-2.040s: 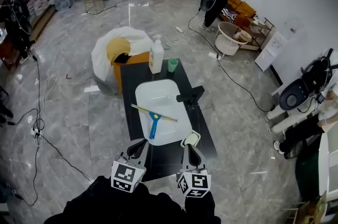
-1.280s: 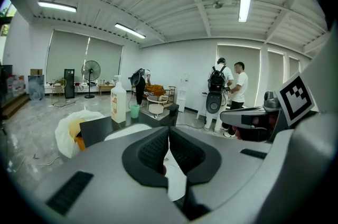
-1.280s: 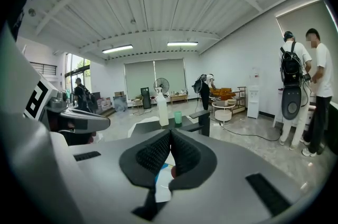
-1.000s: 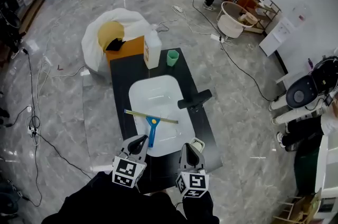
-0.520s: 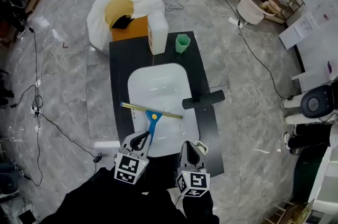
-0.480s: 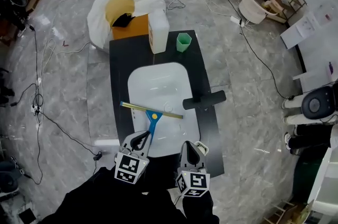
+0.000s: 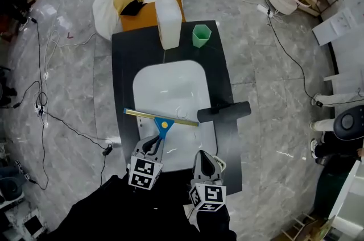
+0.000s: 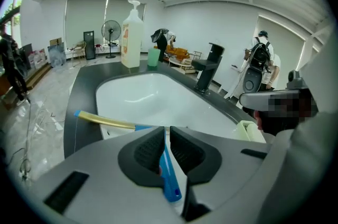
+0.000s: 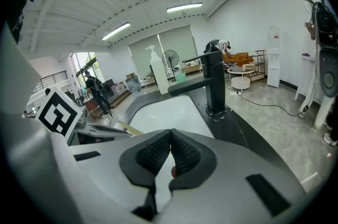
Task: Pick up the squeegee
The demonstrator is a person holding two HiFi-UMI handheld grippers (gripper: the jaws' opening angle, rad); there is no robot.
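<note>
Squeegee (image 7: 161, 120) lies just where it lay two seconds ago, in the white sink (image 7: 165, 83), its brass-coloured blade across the basin and its blue handle pointing back toward me. What has changed is my own position. Both grippers have come down and forward, and the head view now looks more steeply onto the sink, so the far end of the room has slid out of the top. The left gripper (image 7: 152, 143) used to hang short of the basin's near rim, and now its tip is over the end of the blue handle. Its fingers (image 8: 148, 151) are pressed together. In the left gripper view the handle runs in line beneath them, and I cannot tell whether they touch it. The right gripper (image 7: 205, 157) sits just beside it on the right, over the sink's near edge, its fingers (image 9: 185, 157) also pressed together with nothing between them. Both grippers point forward and down. The sink is set in a black worktop (image 7: 122, 63), with a black tap (image 7: 224, 113) on its right. A white pump bottle (image 7: 168, 24) and a green cup (image 7: 201, 36) stand at the far end. Around the worktop is grey marble floor (image 7: 68, 98) strewn with cables, and an orange box (image 7: 142, 15) stands beyond the bottle.
</note>
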